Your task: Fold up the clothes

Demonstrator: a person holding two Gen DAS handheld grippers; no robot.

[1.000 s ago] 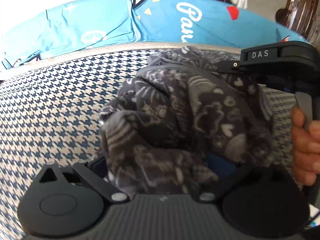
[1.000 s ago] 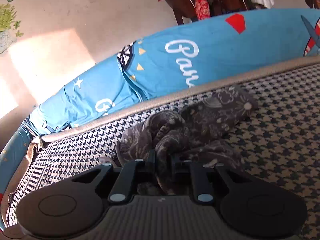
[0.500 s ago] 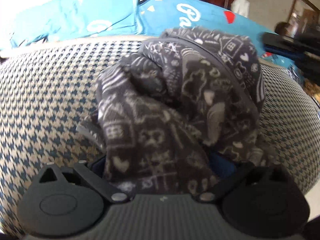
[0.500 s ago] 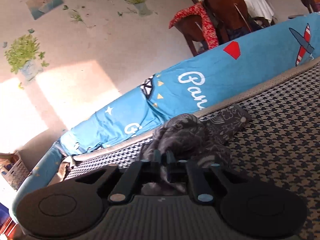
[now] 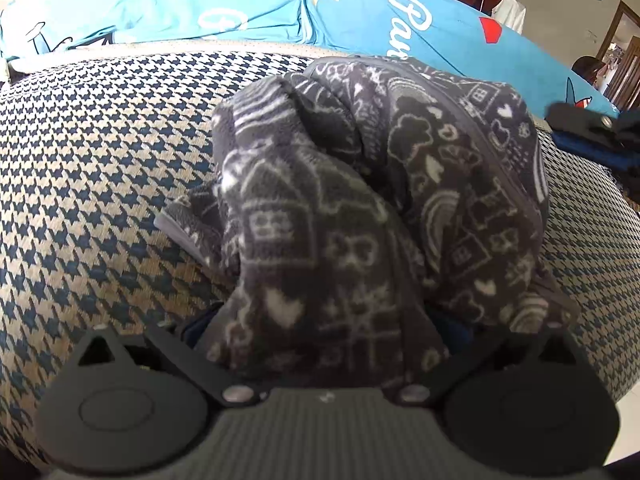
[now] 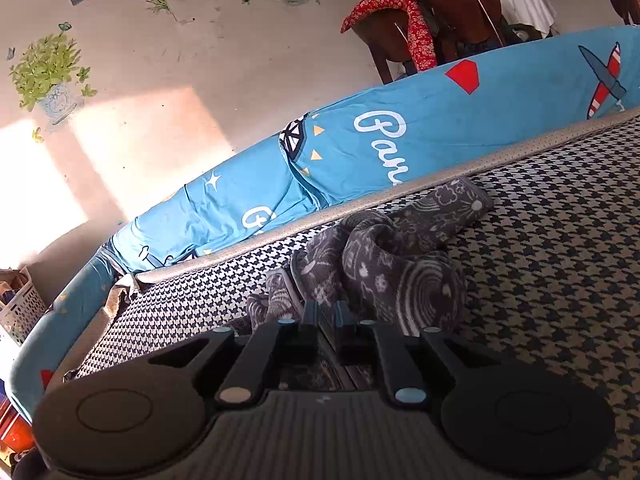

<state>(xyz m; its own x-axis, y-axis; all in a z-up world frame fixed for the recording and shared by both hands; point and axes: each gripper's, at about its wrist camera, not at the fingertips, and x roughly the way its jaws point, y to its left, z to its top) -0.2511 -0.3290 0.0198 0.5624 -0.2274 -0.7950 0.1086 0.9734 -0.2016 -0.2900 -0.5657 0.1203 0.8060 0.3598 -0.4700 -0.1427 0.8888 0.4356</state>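
Note:
A dark grey fleece garment (image 5: 360,200) with white doodle print lies bunched on the houndstooth cushion (image 5: 100,160). In the left wrist view the bundle fills the space between my left gripper's (image 5: 324,312) wide-set jaws and hides the fingertips; it rides with the gripper. In the right wrist view my right gripper (image 6: 327,314) has its fingers (image 6: 310,316) nearly together on a fold of the same garment (image 6: 400,264). These jaws are opening, with fabric still in the narrow gap. The garment's far end lies flat near the cushion's piped edge.
A bright blue sheet (image 6: 440,128) with white lettering runs behind the cushion's back edge. Beyond it stand wooden chairs (image 6: 448,20) with a red cloth. A white basket (image 6: 18,312) sits at the far left. The other gripper's black body (image 5: 588,128) shows at the right edge.
The left gripper sank toward the cushion with the bundle. The right gripper slid away to the right edge of the left view, and the hand is gone from sight. Its jaws parted slightly.

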